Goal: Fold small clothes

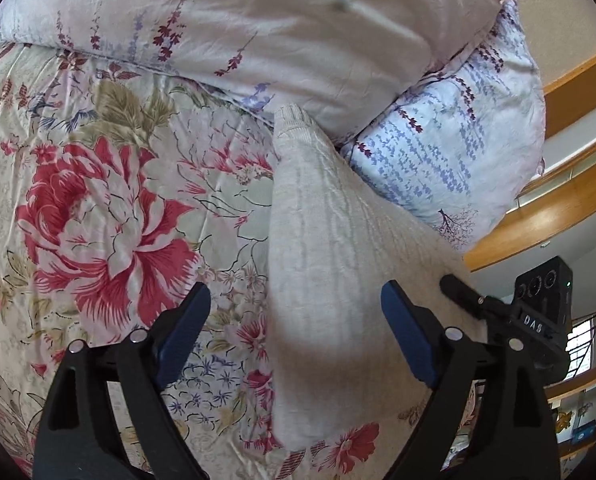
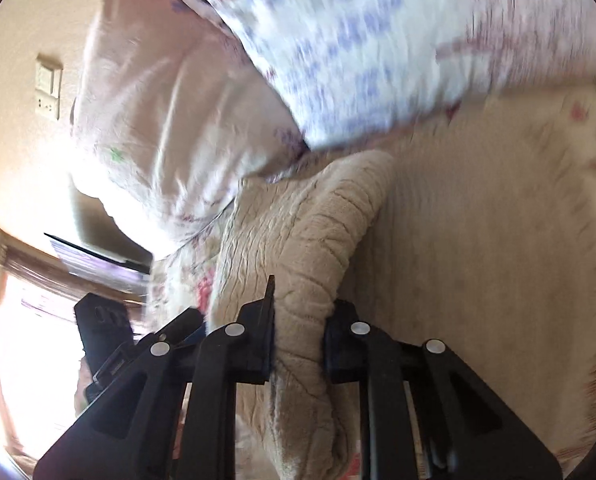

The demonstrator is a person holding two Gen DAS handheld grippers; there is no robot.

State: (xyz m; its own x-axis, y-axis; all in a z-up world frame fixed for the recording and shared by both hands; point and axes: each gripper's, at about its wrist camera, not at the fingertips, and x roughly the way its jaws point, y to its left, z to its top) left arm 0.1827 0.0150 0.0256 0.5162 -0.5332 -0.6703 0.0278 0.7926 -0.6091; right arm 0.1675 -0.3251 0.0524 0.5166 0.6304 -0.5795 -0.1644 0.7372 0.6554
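Floral bedding covers the bed (image 1: 97, 208), a big red bloom printed on the spread just ahead and to the left of the left tool (image 1: 295, 332); two pale pillows (image 1: 281, 28) with purple sprigs lie heaped at the far end, well ahead of both tools, and wooden shelving (image 1: 570, 100) runs along the wall off to the right. Stretched over the spread is the beige knit garment (image 1: 330, 240), a long ribbed sleeve or leg running straight out from between the left tool's blue pads (image 1: 181, 332) toward the pillows, its cuffed end just touching them; the left tool stands released, jaws spread wide with the cloth lying loose between them and neither pad pressing it. Beside it on the right shows the back of the right tool's camera housing. From the right wrist view, much blurred, the right tool (image 2: 300, 336) is clenched on a bunched, wrinkled fold of the same garment (image 2: 318, 240), the cloth pinched between its black fingers and rising ahead toward the pillows; a wall switch plate (image 2: 49, 86) sits far off to its left.
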